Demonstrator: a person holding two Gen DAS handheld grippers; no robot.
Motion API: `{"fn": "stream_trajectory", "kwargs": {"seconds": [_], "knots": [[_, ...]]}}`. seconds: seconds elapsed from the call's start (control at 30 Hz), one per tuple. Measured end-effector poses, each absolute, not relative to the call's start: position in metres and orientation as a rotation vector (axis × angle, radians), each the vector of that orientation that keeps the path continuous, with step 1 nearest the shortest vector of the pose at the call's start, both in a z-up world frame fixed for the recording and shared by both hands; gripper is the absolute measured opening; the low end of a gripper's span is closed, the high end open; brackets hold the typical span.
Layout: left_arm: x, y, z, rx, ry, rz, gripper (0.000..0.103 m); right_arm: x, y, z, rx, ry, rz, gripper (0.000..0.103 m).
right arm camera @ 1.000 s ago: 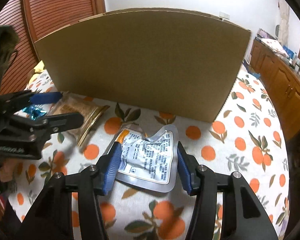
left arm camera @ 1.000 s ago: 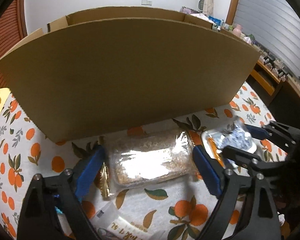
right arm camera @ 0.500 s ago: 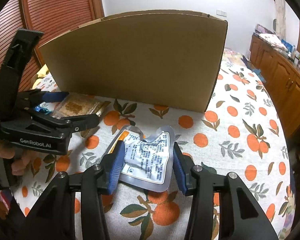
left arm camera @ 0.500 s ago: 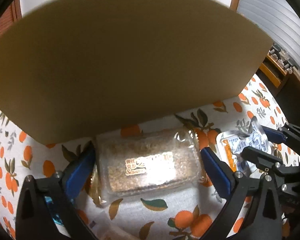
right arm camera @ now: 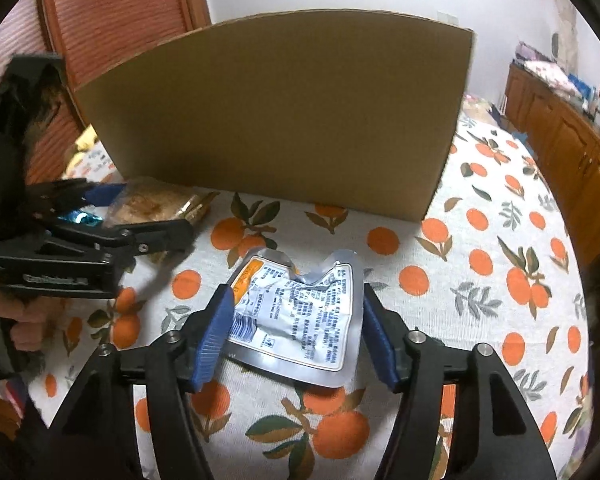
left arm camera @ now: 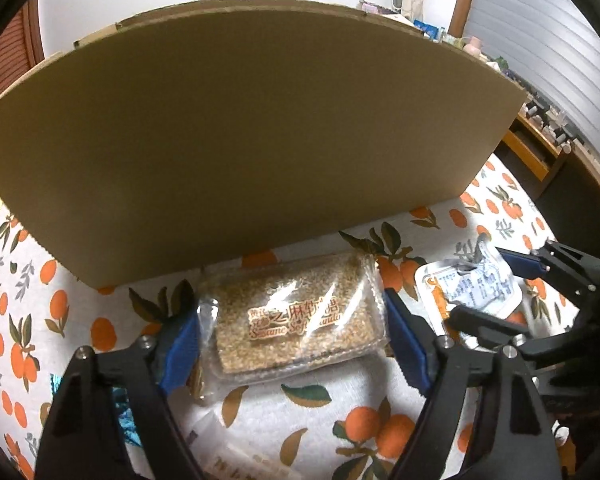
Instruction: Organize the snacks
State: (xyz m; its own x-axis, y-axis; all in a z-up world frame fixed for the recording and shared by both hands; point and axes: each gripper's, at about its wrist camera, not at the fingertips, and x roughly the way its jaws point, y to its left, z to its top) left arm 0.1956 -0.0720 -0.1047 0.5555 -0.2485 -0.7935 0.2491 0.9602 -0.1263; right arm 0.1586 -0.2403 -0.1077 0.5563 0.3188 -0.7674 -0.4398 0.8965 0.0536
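A clear pack of sesame candy (left arm camera: 296, 320) lies on the orange-print tablecloth in front of a tall cardboard box (left arm camera: 240, 140). My left gripper (left arm camera: 292, 344) straddles the pack lengthwise. Its jaws are closing, and the blue pads have come up to the pack's two ends without squeezing it. To the right lies a crumpled silver pouch (right arm camera: 300, 316) with printed text. My right gripper (right arm camera: 298, 340) straddles the pouch. Its jaws are opening, with the pads just off the pouch's sides. Each gripper shows in the other's view: the left gripper (right arm camera: 150, 212) and the right gripper (left arm camera: 480, 286).
The cardboard box (right arm camera: 280, 120) walls off the far side of the table. A blue foil wrapper (right arm camera: 80, 218) and a white packet (left arm camera: 236, 456) lie near the left gripper. A person's hand (right arm camera: 24, 328) holds that gripper. Wooden cabinets (right arm camera: 572, 136) stand at the right.
The left jaws have narrowed from wide apart to the ends of the sesame pack. The right jaws squeezed the pouch, then spread off it. Both hands stayed in place.
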Motion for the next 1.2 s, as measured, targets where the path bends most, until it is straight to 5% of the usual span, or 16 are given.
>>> {"fn": "stream_trajectory", "kwargs": {"seconds": [0.27,0.43,1.2], "knots": [[0.178,-0.060,-0.083,-0.011,0.875,-0.319,0.082,0.157,-0.228,-0.111,-0.217,0.869,0.438,0.072],[0.161,-0.052,-0.069,-0.016,0.835,-0.328,0.082,0.148,-0.223,-0.106,-0.214,0.855,0.474,0.054],[0.147,-0.053,-0.046,-0.006,0.784,-0.353,0.082,0.132,-0.242,-0.077,-0.149,0.794,0.502,0.053]]}}
